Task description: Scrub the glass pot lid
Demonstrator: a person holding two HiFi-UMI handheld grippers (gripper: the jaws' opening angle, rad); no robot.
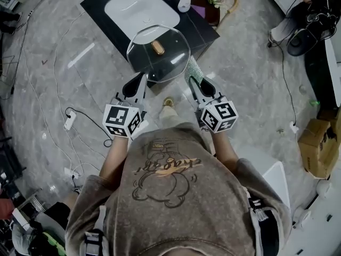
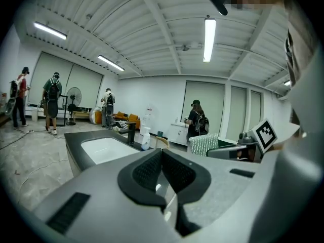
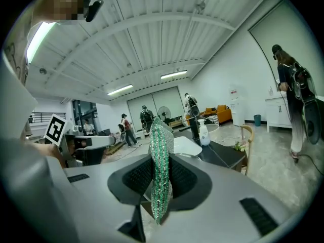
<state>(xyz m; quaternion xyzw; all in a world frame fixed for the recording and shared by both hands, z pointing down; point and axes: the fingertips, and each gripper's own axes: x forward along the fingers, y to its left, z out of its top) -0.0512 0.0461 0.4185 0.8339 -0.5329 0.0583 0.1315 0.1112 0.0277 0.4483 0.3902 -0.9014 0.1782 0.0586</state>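
The round glass pot lid [image 1: 173, 63], with a brass knob [image 1: 157, 48] at its middle, hangs in the air in front of me, and my left gripper [image 1: 143, 79] is shut on its near rim. In the left gripper view the pads [image 2: 147, 171] are pressed together [image 2: 162, 155], and the clear glass hardly shows. My right gripper [image 1: 191, 80] is shut on a glittery green scrub sponge [image 1: 194, 68] that stands upright between its pads [image 3: 185, 178], just right of the lid. The sponge [image 3: 161, 161] rises above the jaws [image 3: 161, 175].
Ahead stands a black counter [image 1: 101, 7] with a white sink basin [image 1: 136, 9], a black tap [image 2: 131, 132] and a white spray bottle [image 1: 184, 0]. A chair [image 1: 226, 4] is beside it. Cables [image 1: 69, 121] and a cardboard box [image 1: 319, 143] lie on the grey floor. People stand far off [image 2: 52, 101].
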